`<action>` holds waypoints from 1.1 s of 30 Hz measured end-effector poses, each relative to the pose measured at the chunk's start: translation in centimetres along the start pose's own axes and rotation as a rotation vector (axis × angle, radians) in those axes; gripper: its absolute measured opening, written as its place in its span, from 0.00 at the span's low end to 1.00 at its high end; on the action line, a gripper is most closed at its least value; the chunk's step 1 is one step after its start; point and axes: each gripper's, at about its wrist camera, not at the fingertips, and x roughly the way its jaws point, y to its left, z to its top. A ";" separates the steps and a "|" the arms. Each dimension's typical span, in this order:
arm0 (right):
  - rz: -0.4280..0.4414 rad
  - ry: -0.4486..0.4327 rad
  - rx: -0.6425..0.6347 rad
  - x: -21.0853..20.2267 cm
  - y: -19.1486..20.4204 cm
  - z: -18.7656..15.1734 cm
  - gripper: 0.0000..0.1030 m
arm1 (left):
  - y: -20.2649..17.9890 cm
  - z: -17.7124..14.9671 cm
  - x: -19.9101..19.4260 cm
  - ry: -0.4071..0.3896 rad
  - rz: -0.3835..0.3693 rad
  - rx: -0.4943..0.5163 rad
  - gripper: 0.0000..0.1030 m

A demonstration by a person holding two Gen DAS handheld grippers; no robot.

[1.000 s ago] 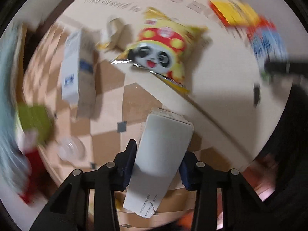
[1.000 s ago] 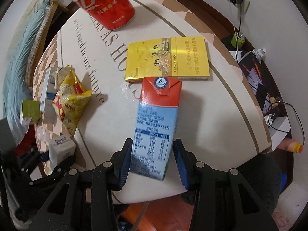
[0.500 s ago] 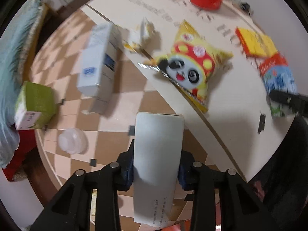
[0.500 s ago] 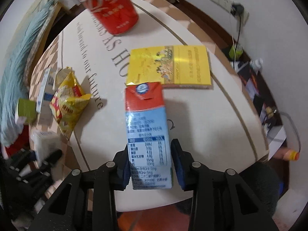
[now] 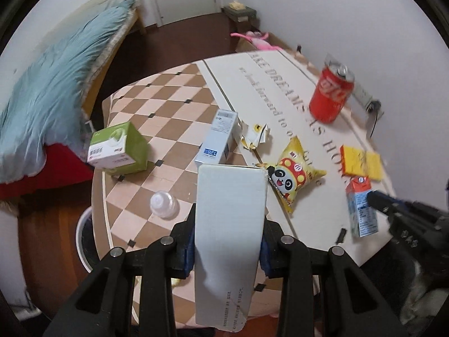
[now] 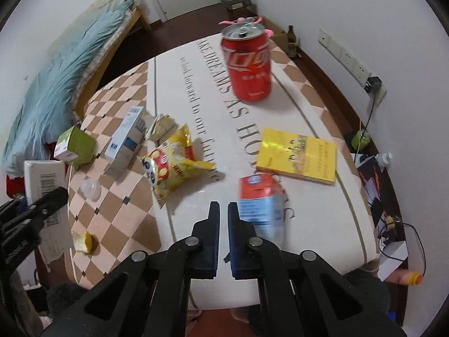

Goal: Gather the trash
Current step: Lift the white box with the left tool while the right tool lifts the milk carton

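While the left claw [image 5: 228, 248] clamps a white carton [image 5: 230, 224], the right claw [image 6: 220, 214] is pinched empty.

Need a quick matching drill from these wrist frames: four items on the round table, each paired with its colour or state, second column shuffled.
Items:
1. tall white cardboard box
2. red soda can
3. red-and-blue drink carton
4. flat yellow box

States:
A. lying flat on the table
B. standing upright, top opened
C. clamped in the left tool
D. blurred, beside the shut right tool, outside its fingers

Pairs: 1-C, 2-B, 3-D, 4-A
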 end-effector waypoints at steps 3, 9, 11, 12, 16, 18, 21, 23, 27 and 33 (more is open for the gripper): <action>-0.027 0.048 -0.002 1.4 0.0 -0.3 0.08 | 0.2 -1.0 -1.0 -0.008 -0.008 -0.030 0.31; -0.035 -0.038 0.084 -1.1 -2.8 -0.6 0.75 | 0.1 -2.8 -0.9 -0.018 0.010 -0.066 0.31; -0.066 -0.048 0.095 -1.8 -3.5 -0.6 0.75 | -0.1 -3.2 -0.3 -0.022 0.023 -0.084 0.31; -0.076 -0.039 0.095 -1.7 -3.7 -0.6 0.75 | -0.1 -3.3 -0.1 -0.025 0.030 -0.095 0.31; -0.109 0.030 0.084 0.8 -4.1 -0.8 0.75 | -0.5 -3.9 1.5 -0.018 0.048 -0.136 0.31; -0.125 0.055 0.080 2.2 -4.1 -1.0 0.74 | -0.6 -4.1 2.2 -0.008 0.048 -0.154 0.31; -0.111 0.108 0.084 4.5 -4.3 -1.1 0.33 | -0.6 -4.4 3.0 0.008 0.047 -0.170 0.31; -0.113 0.103 0.079 4.9 -4.1 -1.1 0.34 | -0.4 -4.5 3.2 0.014 0.044 -0.179 0.31; -0.076 0.055 0.080 3.1 -3.2 -0.7 0.33 | 0.4 -4.5 2.3 0.001 0.029 -0.193 0.31; 0.038 -0.042 0.005 -1.3 2.4 1.1 0.33 | 3.5 -3.0 -2.1 -0.083 -0.012 -0.232 0.31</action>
